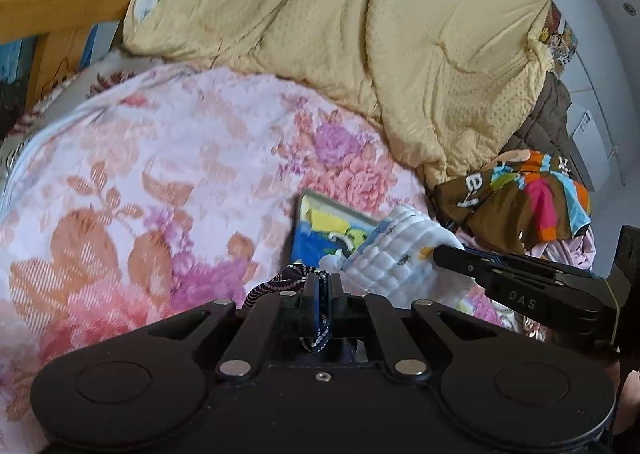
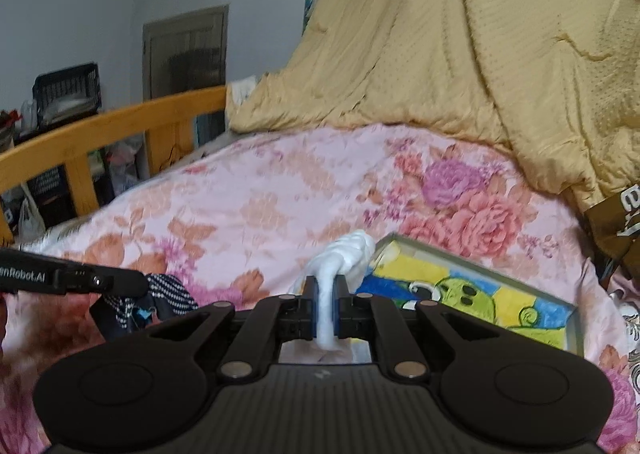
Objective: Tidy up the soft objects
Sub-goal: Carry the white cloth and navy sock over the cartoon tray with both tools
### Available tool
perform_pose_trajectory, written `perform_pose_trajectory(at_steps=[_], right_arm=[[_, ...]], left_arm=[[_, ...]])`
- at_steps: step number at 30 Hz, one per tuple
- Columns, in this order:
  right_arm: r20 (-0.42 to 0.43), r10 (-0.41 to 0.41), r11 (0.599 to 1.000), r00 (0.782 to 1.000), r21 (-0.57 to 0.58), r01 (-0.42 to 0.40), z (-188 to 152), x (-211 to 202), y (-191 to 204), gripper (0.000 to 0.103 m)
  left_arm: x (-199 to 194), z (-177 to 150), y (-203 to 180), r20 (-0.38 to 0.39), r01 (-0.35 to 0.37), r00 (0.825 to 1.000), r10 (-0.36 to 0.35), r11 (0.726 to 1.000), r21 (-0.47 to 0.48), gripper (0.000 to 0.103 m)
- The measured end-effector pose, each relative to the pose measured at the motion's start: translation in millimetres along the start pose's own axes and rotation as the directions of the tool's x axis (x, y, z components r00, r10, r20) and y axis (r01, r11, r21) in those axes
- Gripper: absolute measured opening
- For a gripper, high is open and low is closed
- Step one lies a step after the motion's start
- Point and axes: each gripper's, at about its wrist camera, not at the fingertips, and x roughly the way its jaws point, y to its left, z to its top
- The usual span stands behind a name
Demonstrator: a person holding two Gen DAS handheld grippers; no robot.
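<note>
My left gripper (image 1: 320,286) is shut on a dark navy dotted cloth (image 1: 280,282), held just above the floral bedspread (image 1: 160,173). In the right wrist view the left gripper (image 2: 138,286) comes in from the left with the same cloth (image 2: 160,294) bunched under it. My right gripper (image 2: 325,294) is shut on a white quilted cloth (image 2: 348,250) that rises between the jaws. In the left wrist view the right gripper (image 1: 438,254) reaches in from the right, pinching that white cloth (image 1: 400,250).
A framed cartoon picture (image 2: 480,294) lies flat on the bed, partly under the white cloth. A yellow quilt (image 1: 360,33) is heaped at the back. Colourful clothes (image 1: 532,197) pile at the right. A wooden bed rail (image 2: 100,133) runs along the left.
</note>
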Motion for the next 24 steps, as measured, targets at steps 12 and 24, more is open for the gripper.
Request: perform_pose_trajectory(at_steps=[12,24], right_arm=[[0.167,-0.009,0.994,0.986,0.108,-0.009,10,5,-53,0.007],[0.148,-0.128,0.935,0.981,0.347,0.07,-32,26,-141,0.007]], left_arm=[[27,38,-48,0.094,-0.021,0.995,0.017,0.999,0.044,0.003],[152,58,-104,0.038,0.003,0.999,-0.006,0.997,0.073,0.003]])
